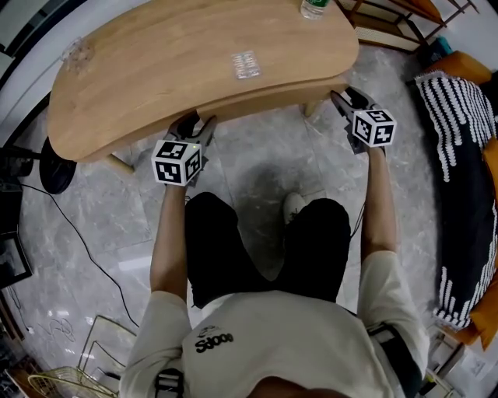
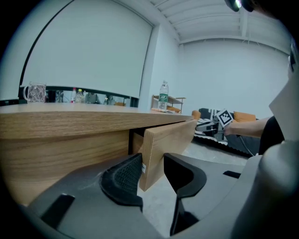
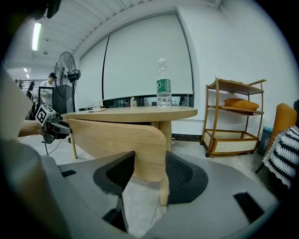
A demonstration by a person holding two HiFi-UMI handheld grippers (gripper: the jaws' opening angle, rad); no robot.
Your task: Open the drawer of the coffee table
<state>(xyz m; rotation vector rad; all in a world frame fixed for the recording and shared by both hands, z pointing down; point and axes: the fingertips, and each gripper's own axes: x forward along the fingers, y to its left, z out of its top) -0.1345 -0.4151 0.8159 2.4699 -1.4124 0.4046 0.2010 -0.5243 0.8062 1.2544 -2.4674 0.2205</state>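
The wooden coffee table [image 1: 156,70] stands in front of the person, its drawer front [image 1: 280,92] running under the near edge. My left gripper [image 1: 194,123] is at the front's left end and my right gripper [image 1: 346,97] at its right end. In the left gripper view the drawer front [image 2: 168,140] stands a little out from the table with a dark gap behind it, and my left gripper [image 2: 153,161] is shut on it. In the right gripper view the rounded end of the drawer front [image 3: 121,135] sits between the pads of my right gripper [image 3: 149,163], which is shut on it.
A water bottle [image 1: 313,8] stands at the table's far right and a glass mug [image 1: 78,53] at its far left. A fan base [image 1: 58,167] and cables lie left. A striped cushion [image 1: 459,155] is right, and a wooden rack [image 3: 236,116] stands beyond.
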